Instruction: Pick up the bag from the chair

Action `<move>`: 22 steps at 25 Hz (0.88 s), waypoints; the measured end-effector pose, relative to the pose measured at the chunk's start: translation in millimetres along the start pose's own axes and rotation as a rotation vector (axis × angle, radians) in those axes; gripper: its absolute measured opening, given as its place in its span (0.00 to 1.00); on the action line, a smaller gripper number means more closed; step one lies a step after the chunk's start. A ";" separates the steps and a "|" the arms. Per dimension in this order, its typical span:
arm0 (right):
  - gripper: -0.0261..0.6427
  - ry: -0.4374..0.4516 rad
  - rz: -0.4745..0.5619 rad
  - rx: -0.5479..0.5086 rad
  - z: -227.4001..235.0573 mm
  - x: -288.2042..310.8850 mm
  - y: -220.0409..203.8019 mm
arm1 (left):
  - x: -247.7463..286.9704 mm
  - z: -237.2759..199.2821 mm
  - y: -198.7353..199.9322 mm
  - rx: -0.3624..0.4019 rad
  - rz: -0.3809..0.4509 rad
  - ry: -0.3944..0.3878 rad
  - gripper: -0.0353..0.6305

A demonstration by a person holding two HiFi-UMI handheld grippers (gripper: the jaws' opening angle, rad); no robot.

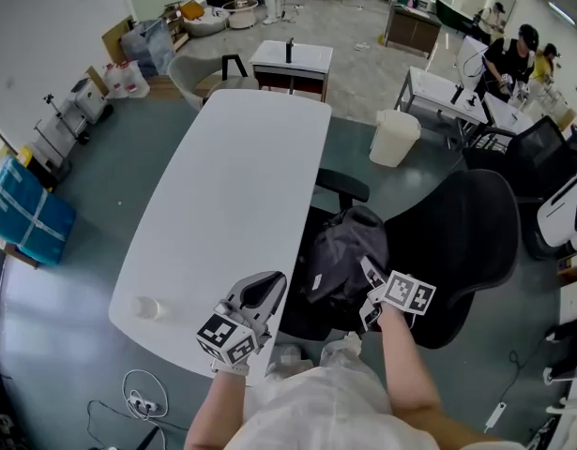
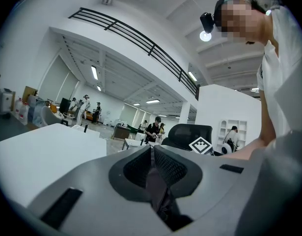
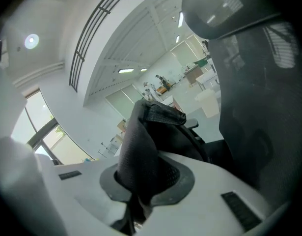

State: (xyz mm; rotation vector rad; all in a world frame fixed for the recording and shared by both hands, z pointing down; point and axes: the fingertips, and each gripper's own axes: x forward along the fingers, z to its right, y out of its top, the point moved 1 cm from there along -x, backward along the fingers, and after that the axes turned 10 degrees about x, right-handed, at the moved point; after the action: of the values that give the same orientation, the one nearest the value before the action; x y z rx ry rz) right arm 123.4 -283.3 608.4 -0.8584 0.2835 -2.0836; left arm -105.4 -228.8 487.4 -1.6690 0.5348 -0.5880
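A dark grey bag (image 1: 347, 256) lies slumped on the seat of a black office chair (image 1: 462, 237), which is tucked beside the white table (image 1: 232, 195). My right gripper (image 1: 374, 300) is at the bag's near edge and is shut on a fold of it. In the right gripper view the bag's fabric (image 3: 153, 127) rises out from between the jaws of the right gripper (image 3: 142, 170), with the chair back (image 3: 261, 82) close on the right. My left gripper (image 1: 262, 293) hovers over the table's near corner. It (image 2: 151, 150) is shut and holds nothing.
A clear cup (image 1: 145, 307) stands on the table's near left corner. The chair's armrest (image 1: 344, 186) sticks out between bag and table. A white bin (image 1: 395, 137) is behind the chair, a blue crate (image 1: 25, 209) at far left, and cables (image 1: 143, 401) lie on the floor.
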 end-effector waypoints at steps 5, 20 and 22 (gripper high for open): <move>0.11 0.060 0.057 -0.110 -29.7 -14.3 15.0 | 4.1 -1.3 7.9 0.013 0.012 -0.010 0.11; 0.11 0.251 0.253 -0.313 -100.6 -63.8 51.6 | 17.1 -4.9 34.8 0.059 0.050 -0.040 0.11; 0.11 0.268 0.276 -0.346 -112.8 -69.0 55.9 | 18.1 -5.1 40.4 0.062 0.061 -0.044 0.11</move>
State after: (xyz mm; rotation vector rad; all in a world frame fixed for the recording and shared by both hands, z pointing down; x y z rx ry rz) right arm 111.4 -275.5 465.5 -0.6876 0.8777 -1.9132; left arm -95.9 -250.9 449.9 -1.5983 0.5281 -0.5174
